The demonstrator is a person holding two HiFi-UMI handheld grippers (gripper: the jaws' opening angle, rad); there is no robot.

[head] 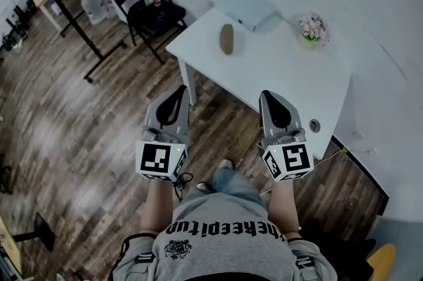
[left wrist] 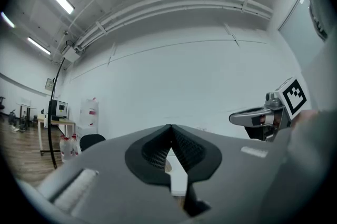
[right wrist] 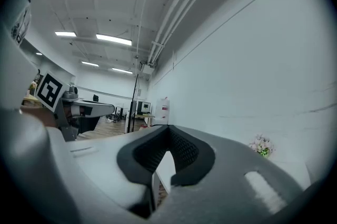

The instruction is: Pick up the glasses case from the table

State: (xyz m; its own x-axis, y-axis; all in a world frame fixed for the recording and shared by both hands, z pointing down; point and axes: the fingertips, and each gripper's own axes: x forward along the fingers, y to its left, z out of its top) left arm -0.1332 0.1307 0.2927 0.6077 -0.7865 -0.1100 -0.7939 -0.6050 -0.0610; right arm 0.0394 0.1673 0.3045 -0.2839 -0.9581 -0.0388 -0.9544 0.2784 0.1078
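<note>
Glasses case (head: 227,39) looks light, rigid and smooth, so pinch across its narrow middle; left gripper (head: 178,91) and right gripper (head: 269,96) hang short of it, fingers (left wrist: 152,150) closed, empty.

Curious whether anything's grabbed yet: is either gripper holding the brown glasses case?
No, the glasses case lies untouched on the white table, far ahead of the left gripper and right gripper.

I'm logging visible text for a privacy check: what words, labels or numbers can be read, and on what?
"thekeepitup", upside down, on the person's grey shirt.
Round emblem on the shirt: too small to read.
Cubes on left gripper and right gripper: square markers, no letters.
</note>
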